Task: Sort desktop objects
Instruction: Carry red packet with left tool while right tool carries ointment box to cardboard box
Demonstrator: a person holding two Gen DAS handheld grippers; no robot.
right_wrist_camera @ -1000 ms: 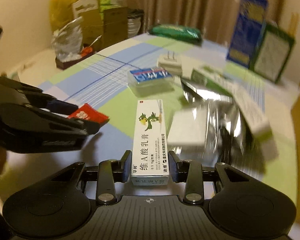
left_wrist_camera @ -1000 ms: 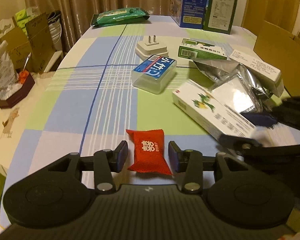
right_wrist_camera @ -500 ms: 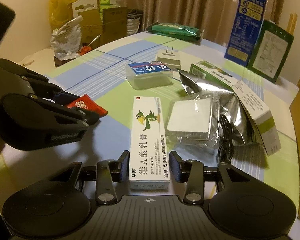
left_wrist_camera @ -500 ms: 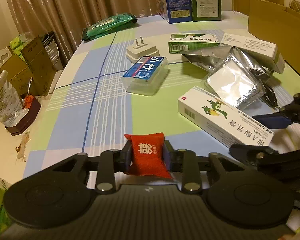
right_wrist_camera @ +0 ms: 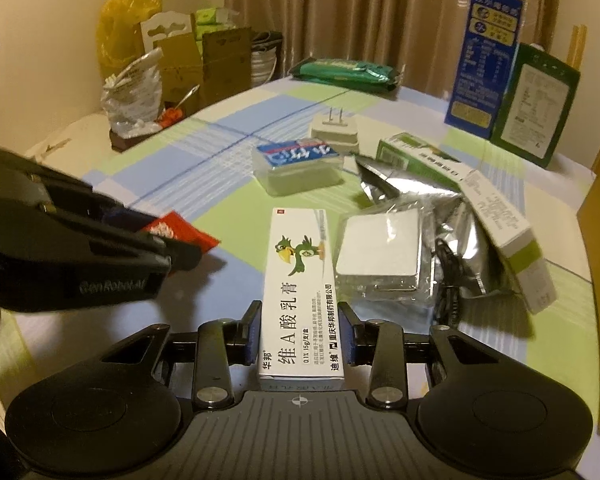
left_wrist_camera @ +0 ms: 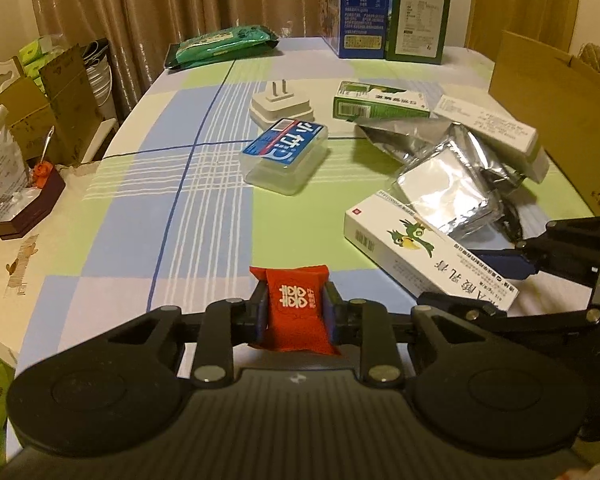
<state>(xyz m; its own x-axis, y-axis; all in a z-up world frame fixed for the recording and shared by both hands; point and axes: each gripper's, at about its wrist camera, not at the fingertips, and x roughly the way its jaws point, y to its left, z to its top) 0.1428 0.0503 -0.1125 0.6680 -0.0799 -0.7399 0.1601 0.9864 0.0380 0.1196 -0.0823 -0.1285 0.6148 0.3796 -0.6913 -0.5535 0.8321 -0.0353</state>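
Note:
My left gripper (left_wrist_camera: 296,312) is shut on a small red packet (left_wrist_camera: 298,312) with white characters, near the table's front edge; the packet also shows in the right wrist view (right_wrist_camera: 180,232). My right gripper (right_wrist_camera: 300,332) has its jaws tight against both sides of a long white ointment box (right_wrist_camera: 300,292) with a green bird on it. The same box lies at the right in the left wrist view (left_wrist_camera: 428,248), with the right gripper (left_wrist_camera: 512,280) around its near end.
On the checked tablecloth (left_wrist_camera: 172,216) lie a clear case with a blue label (left_wrist_camera: 286,154), a white plug adapter (left_wrist_camera: 280,106), silver foil pouches (left_wrist_camera: 444,176), green and white boxes (left_wrist_camera: 380,102), a green pack (left_wrist_camera: 220,44). A cardboard box (left_wrist_camera: 552,120) stands right.
My left jaws closed on the red packet. My right jaws closed in on the white ointment box. Both grippers shifted slightly.

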